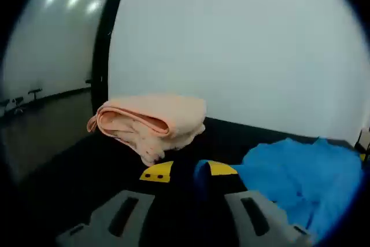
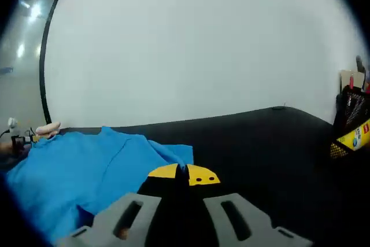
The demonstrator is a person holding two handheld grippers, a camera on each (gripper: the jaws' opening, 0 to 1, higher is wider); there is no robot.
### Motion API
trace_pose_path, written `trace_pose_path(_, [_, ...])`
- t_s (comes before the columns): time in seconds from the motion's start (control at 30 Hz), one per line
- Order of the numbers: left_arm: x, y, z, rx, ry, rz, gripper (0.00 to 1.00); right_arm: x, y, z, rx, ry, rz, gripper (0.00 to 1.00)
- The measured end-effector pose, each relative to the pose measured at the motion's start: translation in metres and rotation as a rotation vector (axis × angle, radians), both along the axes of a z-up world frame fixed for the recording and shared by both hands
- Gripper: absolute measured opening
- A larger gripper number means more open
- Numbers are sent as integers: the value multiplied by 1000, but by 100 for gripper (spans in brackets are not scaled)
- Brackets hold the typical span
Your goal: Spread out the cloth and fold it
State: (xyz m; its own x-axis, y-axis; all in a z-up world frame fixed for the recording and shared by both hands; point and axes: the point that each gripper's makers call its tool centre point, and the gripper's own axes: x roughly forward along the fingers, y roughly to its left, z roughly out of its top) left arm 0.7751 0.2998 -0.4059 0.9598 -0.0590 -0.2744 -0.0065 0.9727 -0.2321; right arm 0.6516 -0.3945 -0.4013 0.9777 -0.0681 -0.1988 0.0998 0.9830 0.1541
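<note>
Black table (image 1: 69, 183) serves as landmark; surface dark, matte, with two yellow markers (image 2: 184, 174) on it, near gripper jaws. Blue cloth (image 2: 75, 172) lies crumpled on table, beside yellow markers. Folded peach cloth (image 1: 151, 121) sits on table farther back, apart from blue cloth. White wall (image 2: 191, 44) stands behind table; black vertical frame (image 1: 105, 44) at wall edge. Black mesh holder (image 2: 352, 125) stands at far side of table. Left gripper (image 1: 188, 218) jaws apart, holding nothing. Right gripper (image 2: 182, 218) jaws apart, nothing between them.
</note>
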Motion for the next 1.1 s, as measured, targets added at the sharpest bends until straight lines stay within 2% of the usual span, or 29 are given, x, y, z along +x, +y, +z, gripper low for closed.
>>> trace_pose_path(0.03, [-7, -7, -14, 17, 88, -50, 17, -2, 4, 5, -20, -29, 0, 2])
trace_pose_path(0.07, [-15, -14, -23, 48, 154, -96, 17, 0, 5, 4, -30, -32, 2, 2])
trace_pose_path(0.1, [-20, -20, -30, 70, 176, -136, 17, -1, 9, 1, -68, -32, 13, 2])
trace_pose_path(0.13, [-25, -18, -28, 109, 165, -116, 16, -1, 8, -3, -109, -13, 11, 2])
trace_pose_path(0.17, [-32, -18, -22, 98, 150, -90, 15, -4, 12, -1, -156, -14, 16, 2])
trace_pose_path(0.2, [-37, -18, -21, 94, 154, -89, 15, -4, 16, 4, -160, -44, 22, 2])
trace_pose_path(0.23, [-48, -20, -18, 68, 159, -86, 15, -4, 17, 9, -167, -75, 28, 2])
trace_pose_path(0.27, [-60, -23, -16, 13, 163, -84, 15, -6, 18, 6, -188, -65, 27, 2])
trace_pose_path(0.3, [-67, -28, -12, -13, 140, -109, 15, -6, 18, 5, -188, -57, 28, 2])
trace_pose_path(0.33, [-76, -37, -13, -1, 137, -173, 15, -8, 20, 7, -185, -68, 33, 2])
trace_pose_path(0.37, [-79, -41, -18, 28, 154, -205, 15, -9, 21, 12, -180, -98, 34, 2])
trace_pose_path(0.4, [-83, -48, -30, 106, 199, -273, 15, -10, 21, 16, -157, -121, 34, 2])
trace_pose_path(0.43, [-81, -46, -37, 122, 219, -250, 15, -12, 21, 15, -147, -118, 36, 2])
trace_pose_path(0.47, [-64, -49, -22, 168, 86, -261, 15, -12, 21, 15, -132, -113, 38, 2])
trace_pose_path(0.5, [-58, -50, -28, 152, 129, -243, 15, -12, 23, 15, -133, -115, 41, 2])
trace_pose_path(0.57, [-35, -47, -25, 237, 95, -200, 18, -14, 26, 16, -144, -127, 49, 2])
trace_pose_path(0.6, [-19, -47, -23, 315, 42, -211, 20, -13, 27, 17, -150, -130, 51, 2])
trace_pose_path(0.63, [-9, -55, -22, 251, 27, -225, 20, -13, 26, 17, -153, -129, 52, 2])
trace_pose_path(0.7, [1, -63, -20, 216, 13, -261, 19, -15, 29, 15, -161, -124, 55, 2])
trace_pose_path(0.73, [4, -64, -16, 215, -7, -264, 14, -15, 29, 15, -162, -124, 55, 2])
trace_pose_path(0.77, [6, -69, -13, 134, -18, -251, 3, -15, 29, 16, -163, -126, 56, 2])
trace_pose_path(0.8, [4, -70, -13, 72, -7, -231, 0, -15, 29, 16, -163, -128, 55, 2])
trace_pose_path(0.83, [0, -76, -11, 21, 0, -253, 0, -16, 30, 16, -166, -130, 56, 2])
trace_pose_path(0.9, [-15, -90, -7, 39, 3, -373, 0, -16, 31, 18, -172, -135, 55, 3])
trace_pose_path(0.97, [-28, -87, 0, 104, 11, -399, 0, -16, 32, 18, -177, -139, 56, 3])
trace_pose_path(1.1, [-47, -59, 37, 102, -42, -367, 0, -17, 33, 19, -173, -140, 59, 3])
